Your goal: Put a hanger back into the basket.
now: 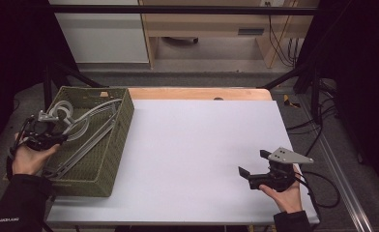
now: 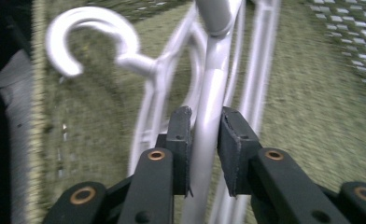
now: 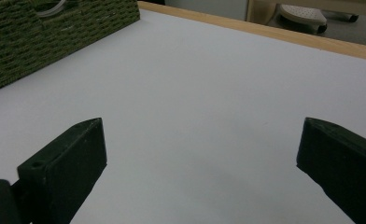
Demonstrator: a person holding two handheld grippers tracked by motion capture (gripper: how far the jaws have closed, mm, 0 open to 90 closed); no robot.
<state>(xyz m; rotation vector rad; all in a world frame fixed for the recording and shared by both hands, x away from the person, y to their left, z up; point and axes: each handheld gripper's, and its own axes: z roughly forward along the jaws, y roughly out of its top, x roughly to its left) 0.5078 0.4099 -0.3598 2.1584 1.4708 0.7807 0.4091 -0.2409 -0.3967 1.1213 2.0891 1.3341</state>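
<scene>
Currently: left tool (image 2: 204, 135) clamped on white hanger (image 2: 209, 93) in green basket (image 1: 120, 140) w/ others; right tool (image 1: 253, 164) jaws apart, idle over worktop (image 1: 192, 145); risk: hook (image 2: 90, 37) snags neighbouring hangers or basket wall on lift, dragging them along.

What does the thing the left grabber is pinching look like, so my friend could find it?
Look at the green woven basket on the left side of the white table. White plastic hangers lie inside it. The left gripper is pinching the hanger that crosses over the others, its bar between the black jaws; the curled hook beside it belongs to a neighbour.
</scene>
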